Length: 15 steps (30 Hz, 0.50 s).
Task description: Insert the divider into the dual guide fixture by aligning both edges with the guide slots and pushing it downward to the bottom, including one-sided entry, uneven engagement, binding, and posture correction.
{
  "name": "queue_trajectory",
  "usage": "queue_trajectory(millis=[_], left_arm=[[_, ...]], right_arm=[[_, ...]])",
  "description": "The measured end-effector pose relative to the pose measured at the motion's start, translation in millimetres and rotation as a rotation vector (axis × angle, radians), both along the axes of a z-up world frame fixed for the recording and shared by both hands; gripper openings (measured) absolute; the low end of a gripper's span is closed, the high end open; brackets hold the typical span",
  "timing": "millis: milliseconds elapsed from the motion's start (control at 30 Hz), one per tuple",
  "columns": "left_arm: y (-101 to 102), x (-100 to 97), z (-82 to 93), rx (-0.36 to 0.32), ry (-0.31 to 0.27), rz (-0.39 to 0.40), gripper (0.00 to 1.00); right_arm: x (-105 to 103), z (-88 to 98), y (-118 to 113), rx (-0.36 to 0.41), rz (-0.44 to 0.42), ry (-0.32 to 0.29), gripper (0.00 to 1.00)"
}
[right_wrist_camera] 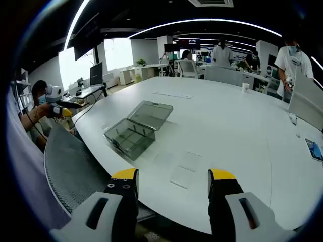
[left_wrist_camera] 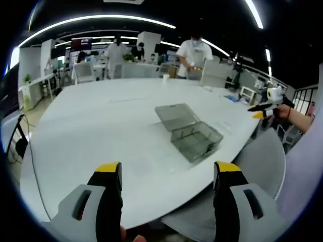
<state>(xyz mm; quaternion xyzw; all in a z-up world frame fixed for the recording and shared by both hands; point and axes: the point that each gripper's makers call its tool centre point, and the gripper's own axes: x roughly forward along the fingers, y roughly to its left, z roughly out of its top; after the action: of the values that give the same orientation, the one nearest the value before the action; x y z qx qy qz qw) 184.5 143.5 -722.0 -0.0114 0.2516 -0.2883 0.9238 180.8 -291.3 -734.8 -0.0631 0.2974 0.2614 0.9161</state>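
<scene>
Two grippers hang over the near edge of a wide white table [left_wrist_camera: 101, 126], both with jaws spread wide and nothing between them. In the left gripper view, the left gripper [left_wrist_camera: 167, 171] shows its yellow-tipped black jaws rising from the bottom, and the clear box fixture [left_wrist_camera: 189, 131] lies ahead of them and a little to the right, well apart from the tips. The fixture is a smoky transparent tray with its hinged lid [left_wrist_camera: 175, 116] folded open flat on the table on the far side. Inner partition lines show faintly in the tray, but whether a divider sits in them is too small to tell.

In the right gripper view, the right gripper [right_wrist_camera: 173, 177] is likewise spread and empty, and the same fixture [right_wrist_camera: 130, 137] lies ahead and to the left of its jaws, its open lid [right_wrist_camera: 151, 114] beyond it. Just ahead of the right gripper's tips, between them and the tray, two thin clear rectangular sheets [right_wrist_camera: 185, 169] lie flat on the table, near its edge. A grey mesh chair back [right_wrist_camera: 75, 171] stands left of that gripper. Beyond the table, people [left_wrist_camera: 194, 55] in white stand among desks.
</scene>
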Motion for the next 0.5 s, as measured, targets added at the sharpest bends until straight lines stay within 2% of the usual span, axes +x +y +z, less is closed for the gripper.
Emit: queue_trajectory(millis=[500], left_arm=[[-1.9,0.7,2.1,-0.004,-0.006,-0.002,0.72]], right_arm=[[-0.1,2.9,1.7,-0.002,-0.004,-0.003,0.52]])
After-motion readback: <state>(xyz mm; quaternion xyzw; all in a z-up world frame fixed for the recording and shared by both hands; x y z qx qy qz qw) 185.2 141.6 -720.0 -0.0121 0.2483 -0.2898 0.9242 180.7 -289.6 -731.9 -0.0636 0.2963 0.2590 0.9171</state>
